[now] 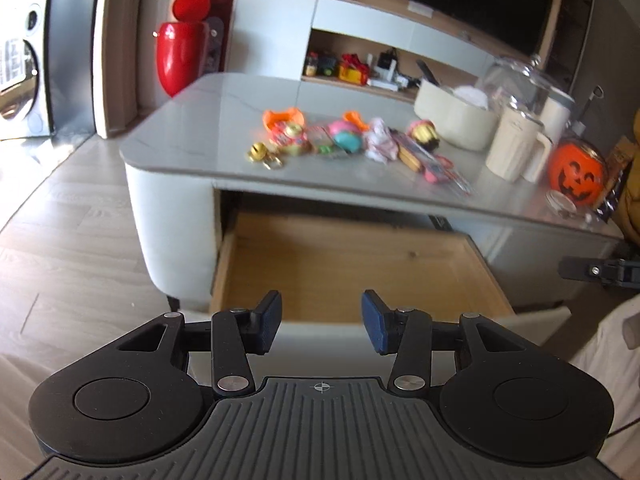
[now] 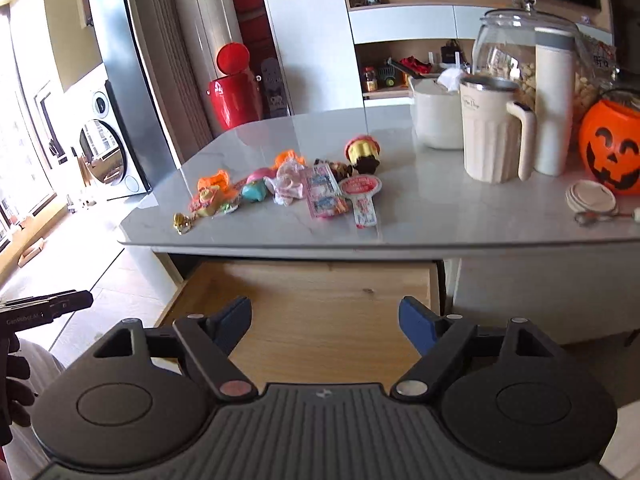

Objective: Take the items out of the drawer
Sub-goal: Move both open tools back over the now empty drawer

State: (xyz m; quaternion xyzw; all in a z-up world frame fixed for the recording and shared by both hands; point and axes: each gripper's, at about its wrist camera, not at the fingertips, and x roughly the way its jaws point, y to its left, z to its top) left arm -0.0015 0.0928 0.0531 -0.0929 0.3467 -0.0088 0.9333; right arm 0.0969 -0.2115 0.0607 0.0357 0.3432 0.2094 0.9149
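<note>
The wooden drawer [image 1: 344, 264] of the low grey table [image 1: 192, 120] is pulled out, and the part of its floor that I see is bare. My left gripper [image 1: 321, 308] hovers open over the drawer's front edge with nothing between its blue pads. My right gripper [image 2: 326, 316] stands open wider above the same drawer [image 2: 320, 292], also holding nothing. Several small bright toys and packets [image 1: 344, 140] lie in a cluster on the tabletop [image 2: 460, 208] above the drawer, the same toys [image 2: 280, 188] showing in the right wrist view.
On the table's right stand an orange pumpkin bucket [image 2: 612, 152], a cream mug [image 2: 488, 136], a tall white tumbler [image 2: 554, 100], a glass jar [image 2: 504, 48] and a white bowl [image 2: 436, 120]. A red vase [image 1: 178, 52] stands on the floor behind. A gloved hand [image 2: 12, 380] shows at left.
</note>
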